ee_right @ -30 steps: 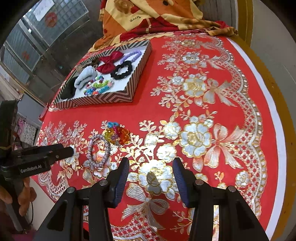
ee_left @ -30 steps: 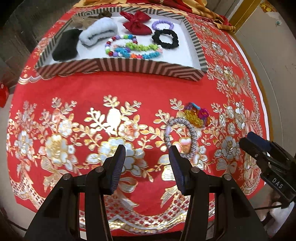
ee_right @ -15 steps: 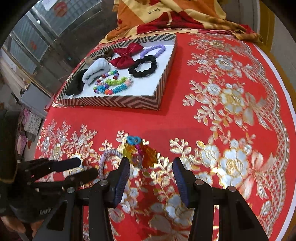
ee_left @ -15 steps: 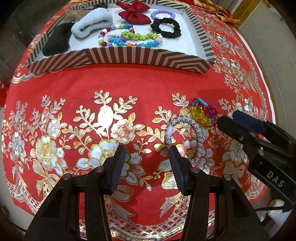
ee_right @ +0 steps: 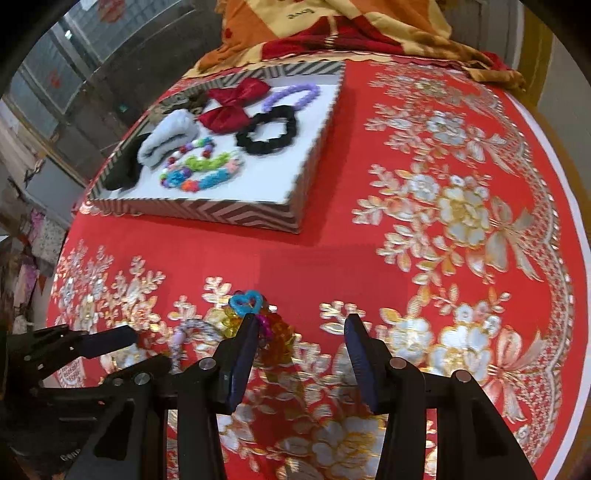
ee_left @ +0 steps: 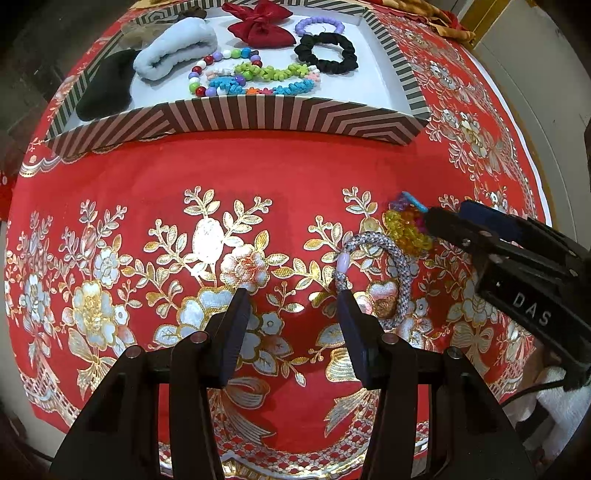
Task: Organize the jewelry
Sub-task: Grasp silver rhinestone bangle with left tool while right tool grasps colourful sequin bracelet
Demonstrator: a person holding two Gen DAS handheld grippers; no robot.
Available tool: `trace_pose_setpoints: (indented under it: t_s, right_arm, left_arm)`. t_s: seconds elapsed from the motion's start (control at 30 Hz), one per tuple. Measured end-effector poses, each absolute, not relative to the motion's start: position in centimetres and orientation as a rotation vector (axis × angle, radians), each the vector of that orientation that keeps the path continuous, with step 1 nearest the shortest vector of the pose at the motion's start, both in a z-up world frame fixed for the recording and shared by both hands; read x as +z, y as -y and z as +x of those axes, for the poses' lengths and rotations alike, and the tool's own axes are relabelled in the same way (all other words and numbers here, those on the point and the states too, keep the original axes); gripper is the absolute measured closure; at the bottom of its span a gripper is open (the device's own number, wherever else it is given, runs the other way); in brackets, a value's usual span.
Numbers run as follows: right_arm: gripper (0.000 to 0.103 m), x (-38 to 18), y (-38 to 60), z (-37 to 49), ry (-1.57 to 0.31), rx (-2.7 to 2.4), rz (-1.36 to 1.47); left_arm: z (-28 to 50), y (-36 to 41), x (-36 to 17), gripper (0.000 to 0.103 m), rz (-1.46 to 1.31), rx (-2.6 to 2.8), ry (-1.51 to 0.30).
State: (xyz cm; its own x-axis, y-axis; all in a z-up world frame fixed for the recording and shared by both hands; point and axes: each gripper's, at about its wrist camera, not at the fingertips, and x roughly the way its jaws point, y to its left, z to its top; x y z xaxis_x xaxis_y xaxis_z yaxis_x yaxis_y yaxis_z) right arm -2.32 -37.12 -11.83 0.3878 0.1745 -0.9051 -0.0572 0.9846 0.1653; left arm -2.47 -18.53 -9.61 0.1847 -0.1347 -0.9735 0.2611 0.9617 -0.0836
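Observation:
A grey-and-white woven bracelet (ee_left: 391,273) with a pale bead lies on the red cloth, just ahead of my open left gripper (ee_left: 291,299); its right fingertip touches the bracelet's near left part. A colourful bead bracelet (ee_left: 406,227) with a blue heart (ee_right: 247,302) lies beside it. My open right gripper (ee_right: 299,328) hovers over the bead bracelet (ee_right: 273,328), its left finger over the beads. The right gripper (ee_left: 454,218) shows in the left wrist view; the left gripper (ee_right: 140,350) shows in the right wrist view.
A striped tray (ee_left: 236,118) at the back holds a black scrunchie (ee_left: 327,51), a red bow (ee_left: 260,24), a purple bracelet (ee_left: 319,25), bead bracelets (ee_left: 255,79), a white hairband (ee_left: 173,48) and a black one. A blanket (ee_right: 332,26) lies behind it.
Both grippers moved in towards the two bracelets. The right gripper came close over the colourful bead bracelet. The left gripper's right finger came up to the woven bracelet. Both stayed open.

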Motion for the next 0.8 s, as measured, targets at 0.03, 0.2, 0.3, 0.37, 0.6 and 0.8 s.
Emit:
trace_pose_setpoints:
  t_s: [0.03,0.2,0.3,0.37,0.6,0.8]
  right_arm:
    - [0.057,-11.8,37.5,-2.4,-1.165,0.136,0.111]
    - [0.057,-11.8,38.4,-3.1,-1.167,0.125,0.127]
    - [0.057,-11.7,38.5,-3.4,-1.163,0.128,0.126]
    - [0.057,-11.7,38.4,-3.5,-1.161,0.128,0.124]
    - [0.057,-11.0,37.8,-3.7,-1.143,0.158,0.125]
    - [0.057,-11.6,37.3,-3.1,-1.169,0.142,0.073]
  left_arm:
    - [-2.4,18.6,-9.6,0.055,0.111,-0.282,-1.357]
    - [-2.4,18.7,-9.7,0.054,0.116,-0.286,-1.355]
    - [-2.2,19.1,-9.8,0.052,0.119,-0.286,-1.353]
    - [-2.2,19.3,-9.8,0.052,0.124,-0.287,-1.349]
    - [-2.1,19.9,-10.0,0.052,0.130,-0.294,-1.351]
    - [-2.3,19.9,-10.1,0.052,0.147,-0.294,-1.352]
